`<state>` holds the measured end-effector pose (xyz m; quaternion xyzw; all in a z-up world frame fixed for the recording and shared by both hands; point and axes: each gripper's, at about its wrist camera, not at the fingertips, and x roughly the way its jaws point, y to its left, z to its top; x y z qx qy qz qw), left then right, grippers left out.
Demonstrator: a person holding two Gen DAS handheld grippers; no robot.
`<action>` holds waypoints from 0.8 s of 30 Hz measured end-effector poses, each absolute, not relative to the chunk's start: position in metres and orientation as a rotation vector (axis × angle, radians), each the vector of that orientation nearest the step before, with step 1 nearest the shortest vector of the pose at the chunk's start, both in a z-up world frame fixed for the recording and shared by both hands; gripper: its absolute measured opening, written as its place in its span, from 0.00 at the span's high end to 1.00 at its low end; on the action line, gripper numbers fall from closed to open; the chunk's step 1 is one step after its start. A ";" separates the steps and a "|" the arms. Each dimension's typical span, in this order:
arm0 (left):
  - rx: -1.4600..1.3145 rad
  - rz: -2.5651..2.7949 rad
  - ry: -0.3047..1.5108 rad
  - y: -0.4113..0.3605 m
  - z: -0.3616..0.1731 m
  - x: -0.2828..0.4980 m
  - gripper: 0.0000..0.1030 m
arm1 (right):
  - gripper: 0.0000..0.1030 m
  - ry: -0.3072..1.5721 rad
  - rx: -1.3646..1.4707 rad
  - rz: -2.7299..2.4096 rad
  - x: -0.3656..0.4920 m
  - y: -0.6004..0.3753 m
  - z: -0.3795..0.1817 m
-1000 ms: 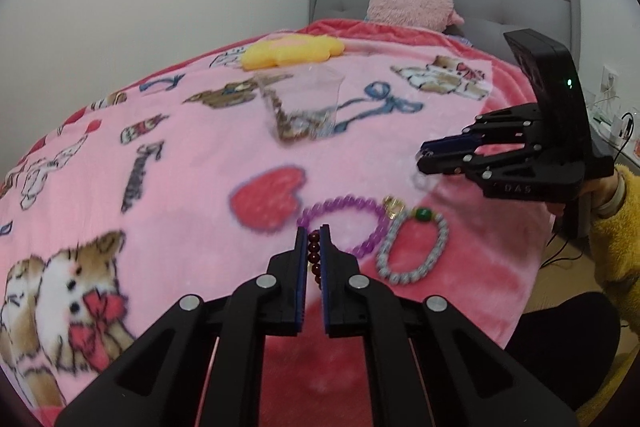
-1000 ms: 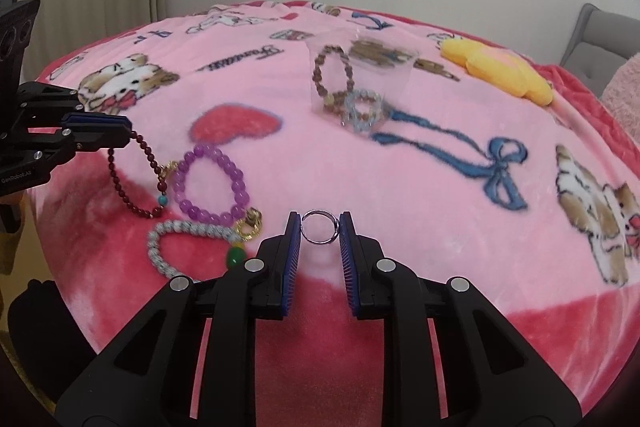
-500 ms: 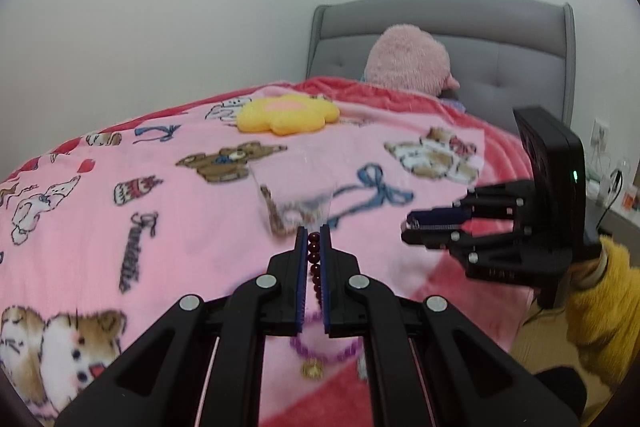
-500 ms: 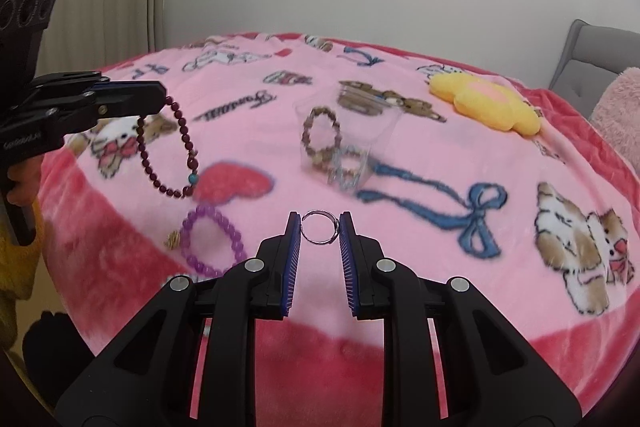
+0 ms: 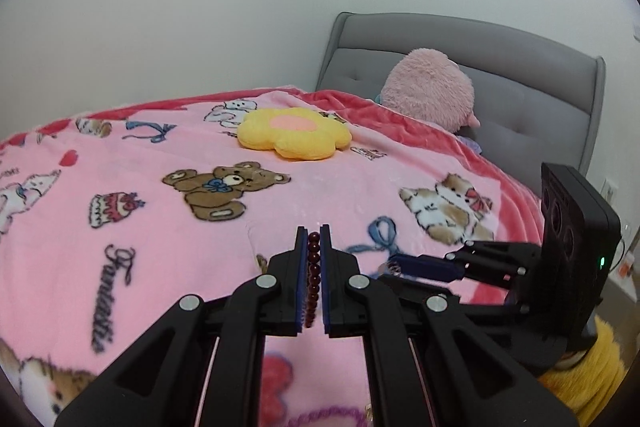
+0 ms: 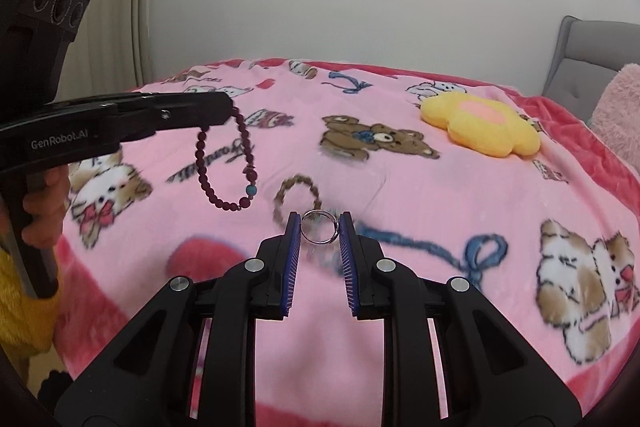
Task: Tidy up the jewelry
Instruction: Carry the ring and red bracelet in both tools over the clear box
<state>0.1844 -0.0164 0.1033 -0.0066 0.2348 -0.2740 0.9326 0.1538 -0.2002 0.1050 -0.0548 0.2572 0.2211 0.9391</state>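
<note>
Nearest in the right wrist view, the right gripper is clamped on a thin silver metal ring, which stands upright between its blue pads above the pink cartoon-print fleece blanket on the bed. To the left, the left gripper is closed on a dark red beaded bracelet, which hangs free in the air as a loop with one turquoise bead near its bottom. In the left wrist view the same beads run in a line between the blue pads (the rest is hidden). Just beyond the ring, a clear plastic cup, blurred, holds a brown beaded bracelet. Farther right lies a yellow flower-shaped cushion; beyond it, a pink plush toy leans against the grey padded headboard.
</note>
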 end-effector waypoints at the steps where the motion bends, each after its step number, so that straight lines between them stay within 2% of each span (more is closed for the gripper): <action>1: -0.030 -0.560 0.489 -0.017 0.103 0.191 0.95 | 0.81 0.522 -0.111 0.441 0.159 -0.199 0.105; 12: -0.124 -0.583 0.563 -0.023 0.084 0.241 0.95 | 0.81 0.571 -0.060 0.443 0.203 -0.195 0.095; 24: -0.144 -0.581 0.619 -0.026 0.063 0.260 0.95 | 0.81 0.597 -0.098 0.455 0.208 -0.176 0.084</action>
